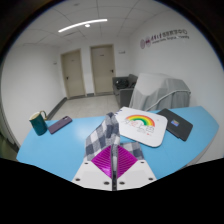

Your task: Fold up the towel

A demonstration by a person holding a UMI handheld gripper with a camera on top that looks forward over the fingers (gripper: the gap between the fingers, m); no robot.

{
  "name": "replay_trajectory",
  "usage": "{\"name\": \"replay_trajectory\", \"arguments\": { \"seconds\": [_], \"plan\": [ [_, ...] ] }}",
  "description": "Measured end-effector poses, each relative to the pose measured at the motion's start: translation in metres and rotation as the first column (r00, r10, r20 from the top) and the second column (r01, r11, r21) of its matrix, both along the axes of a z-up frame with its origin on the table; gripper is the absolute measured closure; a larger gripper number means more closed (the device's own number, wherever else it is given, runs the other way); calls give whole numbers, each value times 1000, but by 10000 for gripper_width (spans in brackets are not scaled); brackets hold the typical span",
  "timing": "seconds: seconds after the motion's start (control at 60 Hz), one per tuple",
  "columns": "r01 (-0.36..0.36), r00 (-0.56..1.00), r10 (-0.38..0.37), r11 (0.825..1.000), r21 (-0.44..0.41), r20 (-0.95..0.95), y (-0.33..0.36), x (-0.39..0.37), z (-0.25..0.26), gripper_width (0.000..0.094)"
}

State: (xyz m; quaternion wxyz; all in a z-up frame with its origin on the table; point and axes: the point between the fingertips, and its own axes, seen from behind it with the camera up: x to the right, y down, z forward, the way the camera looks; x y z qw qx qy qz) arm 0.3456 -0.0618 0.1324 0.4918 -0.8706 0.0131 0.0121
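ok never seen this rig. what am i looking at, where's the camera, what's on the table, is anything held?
This is a hand-held two-finger gripper, carried by a person, not a robot arm. The single picture comes from a wide-angle camera riding on the gripper, looking forward along its fingers, whose purple pads show at the bottom. The fingers are pressed together on a grey-and-white checked towel, lifting a peak of it. Beyond lies a light blue table. On it: a white square tray with a rainbow print, a dark teal cup with a flat dark rectangular object beside it, and a black rectangular device past the tray. Behind are a room with two doors and a grey-white covered machine.
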Motion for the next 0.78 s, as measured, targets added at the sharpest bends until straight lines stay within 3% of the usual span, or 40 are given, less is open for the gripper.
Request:
{"name": "replay_trajectory", "arguments": {
  "seconds": [0.133,0.233,0.267,0.35,0.383,0.533,0.783],
  "plan": [
    [56,996,-66,985,-163,-52,-3,45,-63,887],
    [55,989,-80,980,-189,-125,-1,45,-69,789],
    [64,988,-88,981,-181,-126,-3,46,-66,676],
    [75,990,-92,985,-157,-106,-11,47,-49,133],
    [87,991,-101,984,-153,-88,-18,47,-43,80],
    [99,994,-103,990,-105,-36,-63,30,-2,111],
    [32,997,-36,998,-56,-73,-162,-33,58,105]
  ]
}}
